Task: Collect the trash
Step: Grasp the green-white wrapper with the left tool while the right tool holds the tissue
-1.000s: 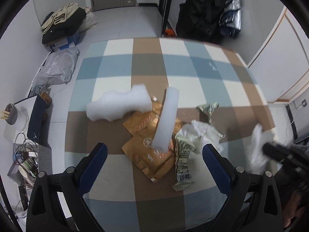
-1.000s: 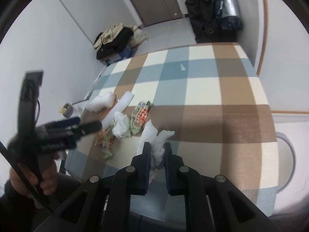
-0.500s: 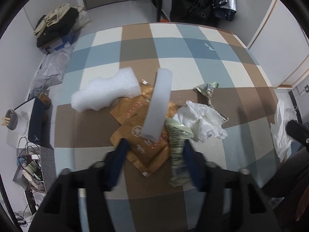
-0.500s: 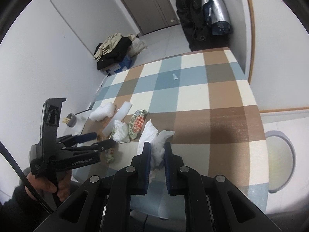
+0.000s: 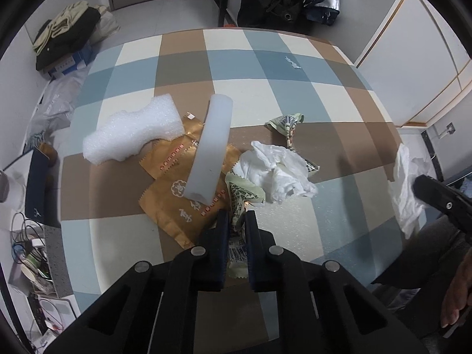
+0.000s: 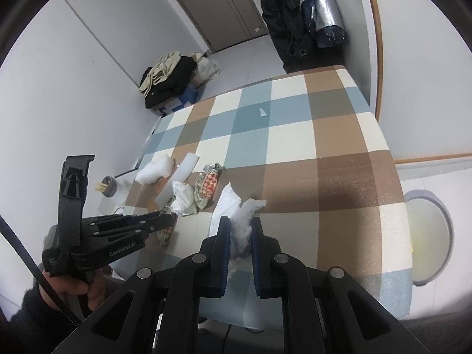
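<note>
Trash lies in a pile on the checked tablecloth [image 5: 265, 67]. My left gripper [image 5: 237, 215] points down at the pile, its jaws closing on a green snack wrapper [image 5: 242, 194], and the pads press it. Beside it lie gold wrappers [image 5: 174, 203], a white foam strip [image 5: 211, 147], a foam block [image 5: 132, 129], a crumpled tissue [image 5: 280, 171] and a patterned wrapper [image 5: 287, 124]. My right gripper [image 6: 240, 221] is shut on a white tissue [image 6: 236, 206] near the table's front edge. The left gripper [image 6: 171, 219] shows there too.
A small white scrap [image 6: 262, 112] lies far back on the cloth. A round pale bin [image 6: 427, 236] stands on the floor right of the table. Clothes on a box [image 6: 171, 85] and dark coats [image 6: 283, 14] are beyond the table. Cables and cups [image 5: 29, 253] clutter the left floor.
My left gripper's jaws went from wide open to closed on the green snack wrapper, tilting down over the pile. The right gripper kept its hold on the tissue and hardly moved.
</note>
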`<action>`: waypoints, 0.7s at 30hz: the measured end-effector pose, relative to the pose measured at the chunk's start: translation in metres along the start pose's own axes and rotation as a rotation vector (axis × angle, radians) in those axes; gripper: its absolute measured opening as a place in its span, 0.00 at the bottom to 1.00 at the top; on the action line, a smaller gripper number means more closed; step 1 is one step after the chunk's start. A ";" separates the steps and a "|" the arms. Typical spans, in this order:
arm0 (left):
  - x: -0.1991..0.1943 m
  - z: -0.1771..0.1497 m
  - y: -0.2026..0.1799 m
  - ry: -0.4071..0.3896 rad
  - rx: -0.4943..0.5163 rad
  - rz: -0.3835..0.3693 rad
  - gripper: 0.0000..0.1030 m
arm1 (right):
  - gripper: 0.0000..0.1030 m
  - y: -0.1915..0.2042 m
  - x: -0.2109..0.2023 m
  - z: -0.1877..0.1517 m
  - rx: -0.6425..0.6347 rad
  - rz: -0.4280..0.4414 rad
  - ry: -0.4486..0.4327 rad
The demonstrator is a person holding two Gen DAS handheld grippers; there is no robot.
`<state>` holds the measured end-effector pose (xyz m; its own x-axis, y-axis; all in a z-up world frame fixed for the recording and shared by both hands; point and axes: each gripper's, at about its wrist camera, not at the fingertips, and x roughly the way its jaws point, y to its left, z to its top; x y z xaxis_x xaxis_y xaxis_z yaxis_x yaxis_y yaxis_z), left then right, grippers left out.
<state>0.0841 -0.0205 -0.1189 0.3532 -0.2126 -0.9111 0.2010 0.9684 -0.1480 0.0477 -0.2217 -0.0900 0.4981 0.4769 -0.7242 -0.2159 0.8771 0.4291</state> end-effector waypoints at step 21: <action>-0.041 0.009 0.016 -0.146 -0.055 -0.095 0.05 | 0.12 0.018 0.003 0.007 0.009 0.040 -0.041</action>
<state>0.0811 0.0024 -0.0809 0.4644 -0.3163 -0.8272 0.1911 0.9478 -0.2551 0.0515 -0.2051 -0.0810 0.5236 0.5086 -0.6835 -0.2291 0.8568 0.4620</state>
